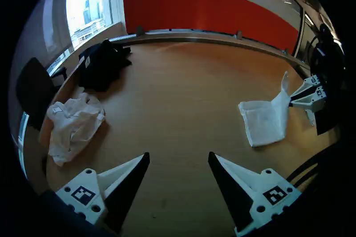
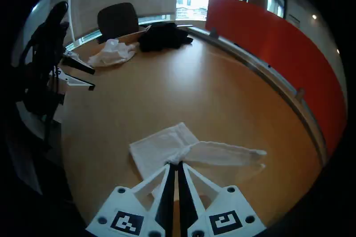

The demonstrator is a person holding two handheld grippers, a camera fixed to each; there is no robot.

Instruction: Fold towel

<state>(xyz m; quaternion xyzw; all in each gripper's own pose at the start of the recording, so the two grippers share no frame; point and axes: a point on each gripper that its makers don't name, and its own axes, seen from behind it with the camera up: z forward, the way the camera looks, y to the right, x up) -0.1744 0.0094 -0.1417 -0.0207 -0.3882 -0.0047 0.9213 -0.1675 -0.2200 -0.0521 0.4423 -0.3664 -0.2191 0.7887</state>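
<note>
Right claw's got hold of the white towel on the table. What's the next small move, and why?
Probably carry the right claw across the flat part of the towel and lay the pinched flap onto it. That claw is shut on a raised edge while the rest lies flat on the table, so the fold looks unfinished; the left claw is open, apart from the towel.

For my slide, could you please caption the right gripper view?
Right gripper pinching a white towel corner raised off the wooden table.
</note>
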